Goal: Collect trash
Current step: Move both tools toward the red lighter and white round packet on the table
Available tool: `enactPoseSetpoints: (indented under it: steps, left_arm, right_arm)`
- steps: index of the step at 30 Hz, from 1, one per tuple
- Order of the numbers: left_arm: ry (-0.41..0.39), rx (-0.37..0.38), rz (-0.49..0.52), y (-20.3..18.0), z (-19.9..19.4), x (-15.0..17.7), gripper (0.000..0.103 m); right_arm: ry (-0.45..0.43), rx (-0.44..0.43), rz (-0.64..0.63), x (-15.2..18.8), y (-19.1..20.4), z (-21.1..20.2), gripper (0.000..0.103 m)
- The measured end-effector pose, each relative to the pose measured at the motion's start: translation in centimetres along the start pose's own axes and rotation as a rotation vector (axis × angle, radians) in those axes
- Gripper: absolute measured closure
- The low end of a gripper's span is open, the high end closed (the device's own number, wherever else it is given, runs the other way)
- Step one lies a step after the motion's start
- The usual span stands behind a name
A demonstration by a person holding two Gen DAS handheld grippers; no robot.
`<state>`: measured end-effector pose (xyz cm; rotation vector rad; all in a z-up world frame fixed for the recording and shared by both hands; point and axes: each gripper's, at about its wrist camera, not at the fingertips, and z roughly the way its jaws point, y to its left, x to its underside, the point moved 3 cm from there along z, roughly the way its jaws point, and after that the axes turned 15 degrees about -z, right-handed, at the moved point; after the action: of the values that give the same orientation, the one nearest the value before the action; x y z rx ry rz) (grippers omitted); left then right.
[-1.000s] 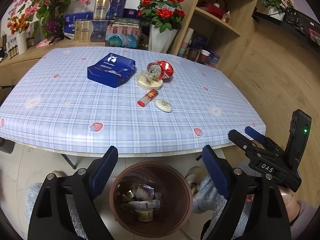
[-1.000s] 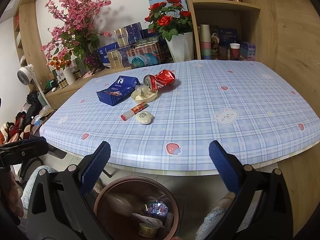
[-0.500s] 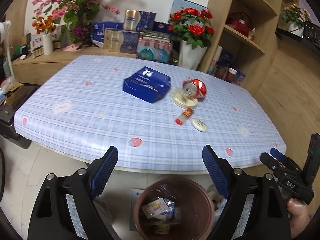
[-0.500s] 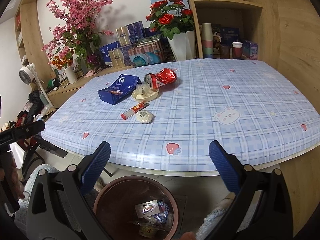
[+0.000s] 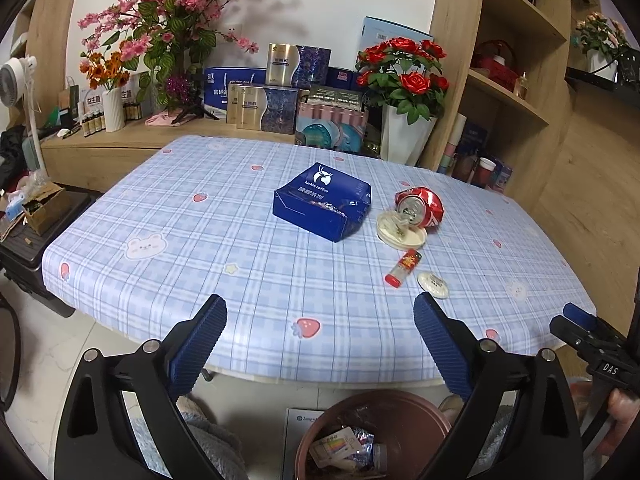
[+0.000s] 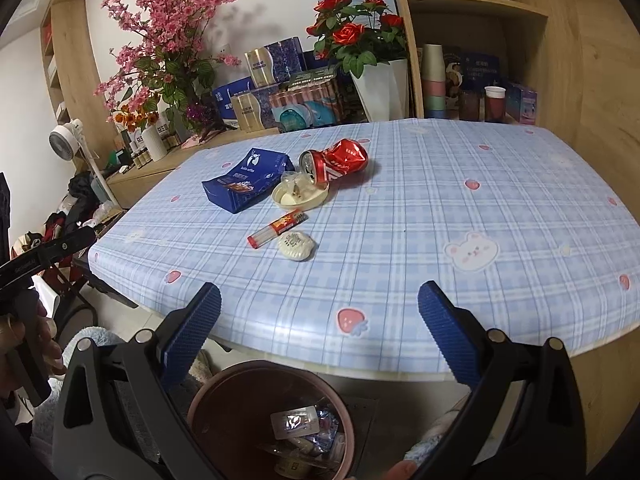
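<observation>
Trash is lying in a loose cluster on the table [image 5: 208, 248], which is wearing a blue checked cloth printed with strawberries and bears. A blue box [image 5: 322, 206] is sitting near the middle. Just right of it, a crushed red can [image 5: 420, 206] is lying on its side, its open end over a shallow cream lid [image 5: 400, 232]. Nearer the front edge, a small red tube [image 5: 403, 269] and a white round wrapper [image 5: 433, 285] are lying just beside each other. Below the front edge, a brown bin [image 6: 224, 400] is standing on the floor, holding wrappers.

The left gripper [image 5: 318, 320] and right gripper [image 6: 320, 308] are both hovering over the bin, in front of the table edge. Each is released, its 2 blue pads spread wide and holding nothing. Flowers and boxes are crowding the counter behind the table.
</observation>
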<state>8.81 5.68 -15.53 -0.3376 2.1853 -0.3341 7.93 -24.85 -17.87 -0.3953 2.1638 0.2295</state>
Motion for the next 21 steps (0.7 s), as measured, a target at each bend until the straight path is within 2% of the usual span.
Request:
enactPoseSetpoints:
  steps: [12, 19, 21]
  left_arm:
    - [0.016, 0.024, 0.040, -1.0, 3.2, -0.5, 0.011]
    - [0.024, 0.022, 0.075, -1.3, 5.3, -1.1, 0.011]
    - [0.027, 0.018, 0.077, -1.2, 6.1, -1.4, 0.011]
  right_arm:
    - [0.068, -0.033, 0.001, -0.8, -2.2, 3.1, 0.006]
    - [0.153, 0.030, -0.096, -1.8, -2.4, 6.7, 0.006]
    - [0.155, 0.011, -0.126, -2.5, -2.1, 8.1, 0.006]
